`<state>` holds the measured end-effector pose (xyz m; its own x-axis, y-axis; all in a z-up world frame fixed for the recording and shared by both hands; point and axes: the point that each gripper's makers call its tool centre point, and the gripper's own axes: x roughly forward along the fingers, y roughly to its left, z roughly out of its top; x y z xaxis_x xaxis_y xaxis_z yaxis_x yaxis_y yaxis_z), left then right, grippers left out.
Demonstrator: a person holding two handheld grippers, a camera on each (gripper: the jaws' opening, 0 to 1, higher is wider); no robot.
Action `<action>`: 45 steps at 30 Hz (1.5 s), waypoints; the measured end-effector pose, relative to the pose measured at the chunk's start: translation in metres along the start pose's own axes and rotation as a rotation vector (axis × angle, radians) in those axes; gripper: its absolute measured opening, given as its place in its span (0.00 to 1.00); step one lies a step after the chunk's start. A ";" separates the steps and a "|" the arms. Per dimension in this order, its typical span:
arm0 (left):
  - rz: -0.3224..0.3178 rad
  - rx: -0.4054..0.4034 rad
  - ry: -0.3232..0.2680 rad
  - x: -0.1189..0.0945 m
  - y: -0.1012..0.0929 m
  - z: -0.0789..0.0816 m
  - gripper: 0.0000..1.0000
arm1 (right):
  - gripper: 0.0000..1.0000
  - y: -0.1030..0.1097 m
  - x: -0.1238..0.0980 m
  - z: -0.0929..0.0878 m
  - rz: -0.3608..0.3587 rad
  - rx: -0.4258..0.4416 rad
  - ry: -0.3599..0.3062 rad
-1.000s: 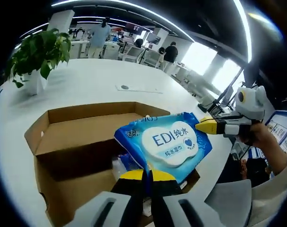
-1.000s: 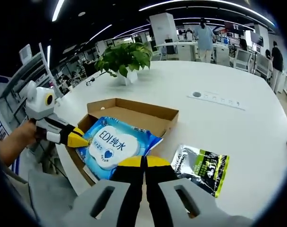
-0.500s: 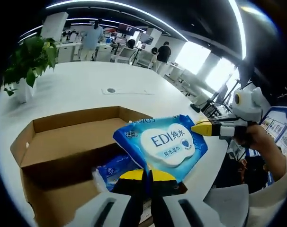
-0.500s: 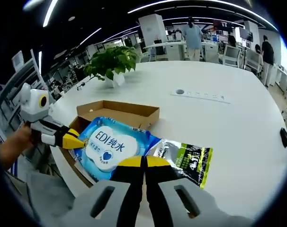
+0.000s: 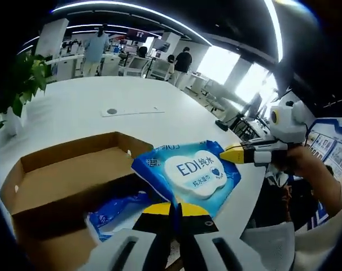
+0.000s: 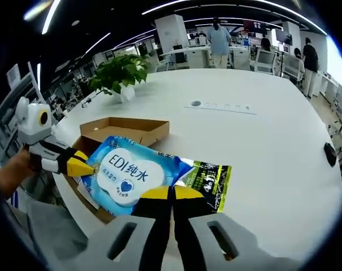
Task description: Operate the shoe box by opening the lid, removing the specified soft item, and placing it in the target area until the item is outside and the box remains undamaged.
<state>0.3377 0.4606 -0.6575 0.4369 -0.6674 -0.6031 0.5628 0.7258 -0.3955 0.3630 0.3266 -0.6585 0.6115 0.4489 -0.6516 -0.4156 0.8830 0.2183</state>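
Currently the left hand-held gripper (image 5: 175, 209) and right hand-held gripper (image 6: 172, 195) each clamp an opposite edge of the blue wet-wipes pack (image 6: 126, 173), holding it above the open cardboard shoe box (image 5: 58, 169) on the white worktop (image 6: 261, 147). Beside it lies a green-black pouch (image 6: 207, 180).

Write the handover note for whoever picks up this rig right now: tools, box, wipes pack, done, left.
Left tool: shut on one edge of the blue soft wet-wipes pack.
Right tool: shut on the opposite edge; both carry the pack above the white table.
Open brown cardboard shoe box: lid open, no damage visible; another blue packet lies inside.
A green-and-silver pouch lies on the table, partly under the pack.
Done: box opened, pack lifted out.
Left: set it down on the table and release.
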 end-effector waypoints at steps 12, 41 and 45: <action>-0.039 0.025 -0.001 0.024 -0.022 0.009 0.02 | 0.00 -0.031 -0.014 -0.008 -0.057 0.004 0.009; 0.037 0.174 0.125 0.086 -0.006 0.020 0.02 | 0.00 -0.085 0.040 -0.009 -0.057 -0.058 0.078; 0.057 0.221 0.168 0.093 -0.003 0.017 0.02 | 0.00 -0.087 0.053 -0.014 -0.042 -0.065 0.094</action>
<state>0.3888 0.3937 -0.7011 0.3602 -0.5759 -0.7339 0.6881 0.6952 -0.2079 0.4222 0.2715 -0.7228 0.5642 0.3944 -0.7253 -0.4358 0.8884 0.1440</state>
